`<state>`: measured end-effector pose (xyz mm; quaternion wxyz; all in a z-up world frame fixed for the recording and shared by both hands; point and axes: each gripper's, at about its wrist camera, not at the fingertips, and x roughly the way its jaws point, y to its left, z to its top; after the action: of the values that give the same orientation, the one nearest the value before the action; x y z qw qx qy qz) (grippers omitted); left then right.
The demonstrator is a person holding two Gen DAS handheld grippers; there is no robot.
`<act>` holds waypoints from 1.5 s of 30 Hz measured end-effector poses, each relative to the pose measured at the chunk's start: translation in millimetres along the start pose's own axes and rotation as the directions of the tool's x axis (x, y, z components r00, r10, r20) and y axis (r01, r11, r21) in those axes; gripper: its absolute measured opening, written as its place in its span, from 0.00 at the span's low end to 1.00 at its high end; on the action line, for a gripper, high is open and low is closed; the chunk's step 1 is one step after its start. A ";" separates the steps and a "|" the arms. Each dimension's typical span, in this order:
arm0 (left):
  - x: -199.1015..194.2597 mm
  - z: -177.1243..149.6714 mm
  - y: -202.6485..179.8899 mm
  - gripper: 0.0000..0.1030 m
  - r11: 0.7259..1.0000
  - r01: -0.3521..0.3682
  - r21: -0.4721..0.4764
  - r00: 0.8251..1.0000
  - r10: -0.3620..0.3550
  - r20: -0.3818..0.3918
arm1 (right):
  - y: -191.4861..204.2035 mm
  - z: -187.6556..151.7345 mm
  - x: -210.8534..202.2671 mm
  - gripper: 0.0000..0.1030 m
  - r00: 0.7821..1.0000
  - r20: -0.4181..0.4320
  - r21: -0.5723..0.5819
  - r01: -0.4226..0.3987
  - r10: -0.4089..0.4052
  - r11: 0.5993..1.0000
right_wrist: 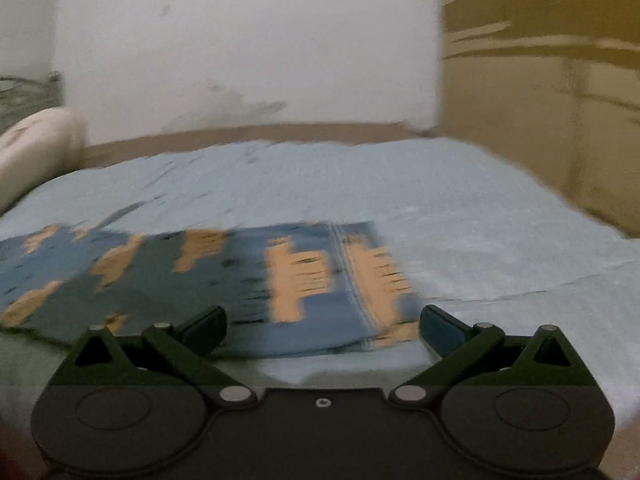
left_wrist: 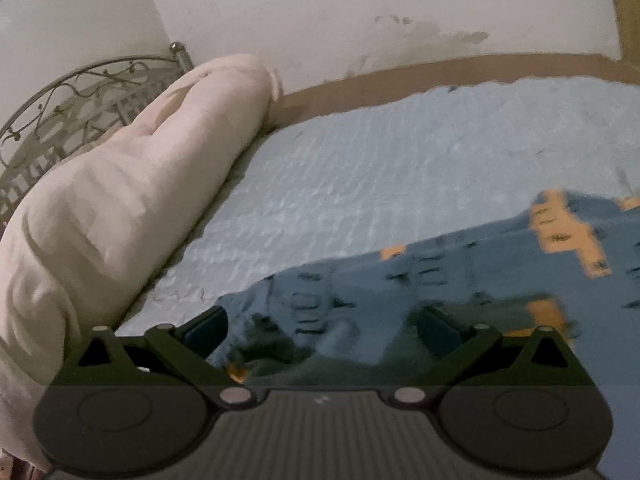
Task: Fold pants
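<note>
Clearly, both tools are spread wide and hold nothing: at the left a rolled pale pink duvet [left_wrist: 120, 200] lies along the metal headboard [left_wrist: 60, 108], and the left gripper [left_wrist: 320, 328] hangs low over the crumpled near edge of the pants [left_wrist: 440, 280]. These blue pants with orange patches lie flat on the light blue bedsheet [left_wrist: 380, 168], near its front. Further right, the right gripper [right_wrist: 322, 330] hovers just before the pants [right_wrist: 312, 276], and a brown cupboard [right_wrist: 540, 100] stands beside the bed.
</note>
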<state>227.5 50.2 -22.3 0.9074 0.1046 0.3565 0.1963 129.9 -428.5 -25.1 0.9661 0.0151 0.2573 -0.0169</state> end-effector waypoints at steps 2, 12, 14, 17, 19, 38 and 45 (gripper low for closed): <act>-18.0 5.7 -6.8 1.00 0.998 0.055 -0.015 0.998 -0.055 0.039 | -13.8 -1.5 -8.5 0.99 0.999 0.025 0.111 -0.046 0.043 0.993; -79.8 16.7 -100.8 1.00 0.908 0.420 -0.005 0.903 -0.417 0.109 | -38.3 0.9 3.3 0.99 0.980 -0.065 0.302 -0.159 0.187 0.940; -86.5 14.1 -125.2 1.00 0.882 0.470 0.028 0.877 -0.471 0.100 | -39.7 4.7 8.4 0.99 0.969 -0.083 0.339 -0.192 0.233 0.921; -91.0 5.1 -151.7 0.99 0.857 0.508 0.088 0.854 -0.514 0.078 | -44.3 5.9 13.5 0.99 0.955 -0.081 0.417 -0.228 0.286 0.880; -89.0 -0.6 -164.8 1.00 0.856 0.502 0.126 0.858 -0.511 0.048 | -45.4 6.0 15.8 0.99 0.954 -0.093 0.429 -0.220 0.285 0.876; -69.2 -8.4 -142.9 1.00 0.862 0.506 -0.005 0.862 -0.506 -0.021 | -56.8 -0.8 26.3 0.24 0.998 -0.019 0.564 -0.037 0.058 0.825; -58.2 0.0 -122.9 1.00 0.815 0.565 -0.132 0.819 -0.573 -0.031 | -25.5 15.9 20.2 0.17 1.000 0.030 0.381 -0.013 0.001 0.924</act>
<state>223.3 -85.6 -27.6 0.9163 -0.0668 0.3904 -0.0598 154.3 -455.1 -21.9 0.9485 0.2032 0.2347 -0.0634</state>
